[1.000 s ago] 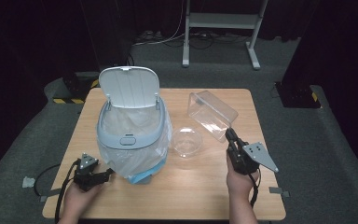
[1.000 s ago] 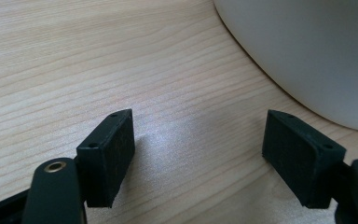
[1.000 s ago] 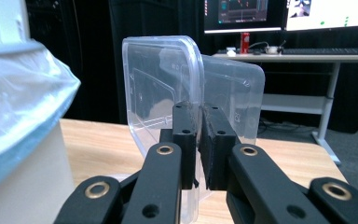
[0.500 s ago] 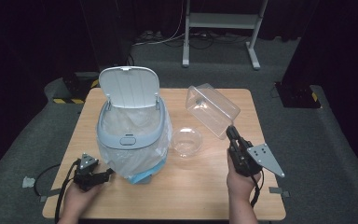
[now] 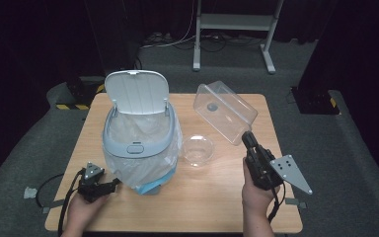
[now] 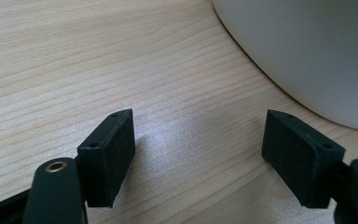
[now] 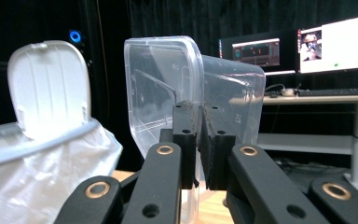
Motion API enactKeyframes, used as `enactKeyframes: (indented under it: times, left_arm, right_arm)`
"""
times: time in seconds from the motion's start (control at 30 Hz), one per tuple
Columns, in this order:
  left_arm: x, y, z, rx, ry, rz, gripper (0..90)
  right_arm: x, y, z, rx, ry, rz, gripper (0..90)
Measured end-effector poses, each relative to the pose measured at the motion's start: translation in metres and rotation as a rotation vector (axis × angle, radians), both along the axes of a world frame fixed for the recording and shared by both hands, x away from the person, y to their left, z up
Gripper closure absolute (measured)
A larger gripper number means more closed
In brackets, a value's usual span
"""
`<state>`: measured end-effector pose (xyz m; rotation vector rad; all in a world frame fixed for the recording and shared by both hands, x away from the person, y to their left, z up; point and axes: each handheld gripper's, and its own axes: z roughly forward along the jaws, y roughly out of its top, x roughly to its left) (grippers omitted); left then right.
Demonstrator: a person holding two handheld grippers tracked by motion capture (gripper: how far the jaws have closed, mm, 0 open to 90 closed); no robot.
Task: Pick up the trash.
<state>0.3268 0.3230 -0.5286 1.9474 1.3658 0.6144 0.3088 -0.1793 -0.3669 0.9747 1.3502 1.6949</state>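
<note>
My right gripper [image 5: 249, 138] [image 7: 198, 122] is shut on the wall of a clear plastic container [image 5: 224, 112] [image 7: 168, 93] and holds it tilted above the right half of the table. A small clear bowl [image 5: 197, 149] lies on the wood to the left of that gripper. The white bin [image 5: 138, 143] with its lid [image 5: 137, 92] [image 7: 46, 84] up and a plastic bag liner stands left of centre. My left gripper [image 5: 109, 186] [image 6: 198, 154] rests on the table at the bin's near-left side, jaws open, only bare wood between them. The bin's white wall [image 6: 307, 51] is just ahead of it.
The wooden table [image 5: 217, 207] has free room along its front edge between the two hands. Cables trail from both grippers off the near edge. Behind the table, dark floor and a metal stand [image 5: 234, 22]; monitors [image 7: 326, 44] on a desk show past the container.
The right gripper has lifted the clear container a little and carried it slightly to the right. The left gripper, bin and bowl have stayed put.
</note>
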Motion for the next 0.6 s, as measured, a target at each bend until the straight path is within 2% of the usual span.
enactKeyframes:
  times: [0.2,0.33,0.47,0.6]
  left_arm:
    - [0.000,0.000,0.000,-0.002,0.000,0.000,25.5]
    - [0.000,0.000,0.000,-0.002,0.001,-0.001,25.6]
    - [0.000,0.000,0.000,-0.002,0.000,0.000,25.6]
    - [0.000,0.000,0.000,-0.001,0.000,0.000,25.6]
  right_arm:
    - [-0.007,0.005,0.007,0.006,-0.033,0.015,85.7]
    - [-0.014,0.008,0.014,0.028,-0.056,0.050,85.7]
    - [-0.017,0.011,0.017,0.025,-0.070,0.065,85.7]
    - [-0.023,0.015,0.024,0.029,-0.089,0.105,85.7]
